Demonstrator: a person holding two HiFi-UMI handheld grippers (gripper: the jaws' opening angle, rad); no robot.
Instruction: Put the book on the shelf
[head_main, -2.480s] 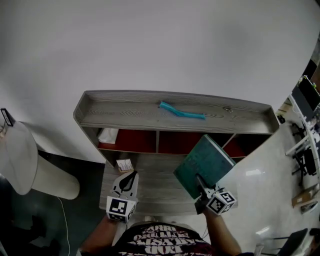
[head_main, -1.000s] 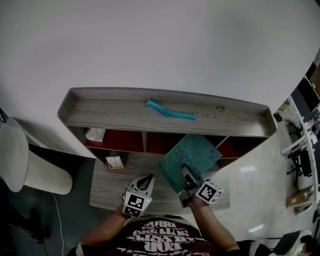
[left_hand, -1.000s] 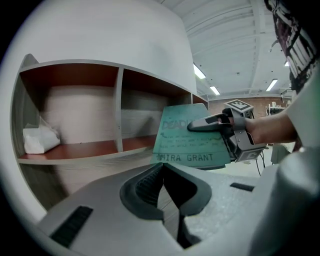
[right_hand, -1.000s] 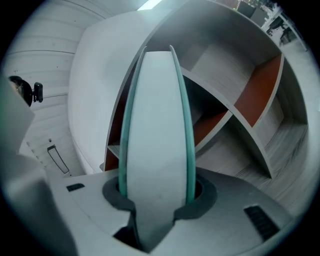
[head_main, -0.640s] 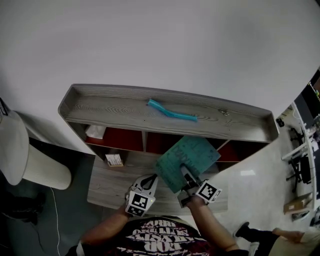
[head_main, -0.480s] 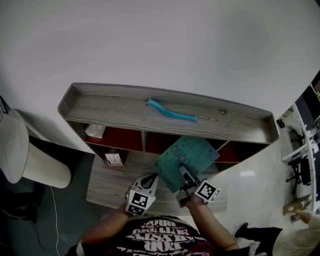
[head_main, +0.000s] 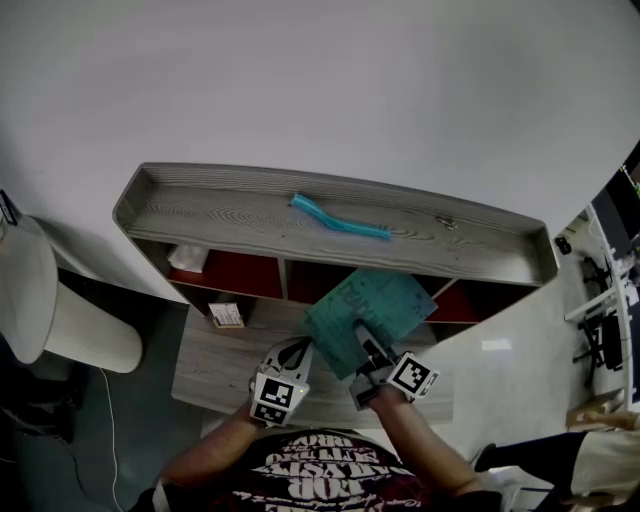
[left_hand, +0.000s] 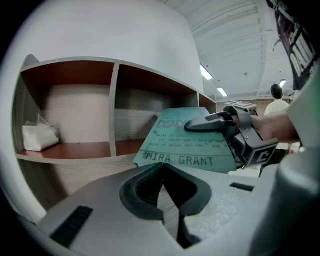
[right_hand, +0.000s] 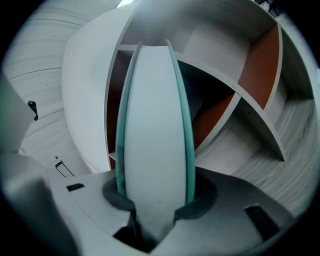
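Observation:
A teal paperback book (head_main: 368, 312) is held face up in front of the shelf's (head_main: 230, 215) middle compartments, with my right gripper (head_main: 366, 338) shut on its near edge. In the right gripper view the book's white page edge (right_hand: 155, 125) fills the space between the jaws (right_hand: 155, 196) and points at a divider of the shelf (right_hand: 225, 85). My left gripper (head_main: 299, 348) hovers just left of the book over the lower board (head_main: 215, 365); its jaws (left_hand: 162, 167) meet with nothing between them. The left gripper view shows the book's cover (left_hand: 182, 145) and the right gripper (left_hand: 220, 122) on it.
A teal tube (head_main: 338, 220) and a small metal piece (head_main: 445, 223) lie on the shelf's top. A white packet (head_main: 187, 258) sits in the left compartment and a small card (head_main: 225, 315) on the lower board. A white round seat (head_main: 30, 300) stands left; a person (head_main: 585, 455) passes at lower right.
Since the earliest frame the book has come left, from the right compartment toward the middle, and the left gripper has closed in beside it. A person has entered at lower right.

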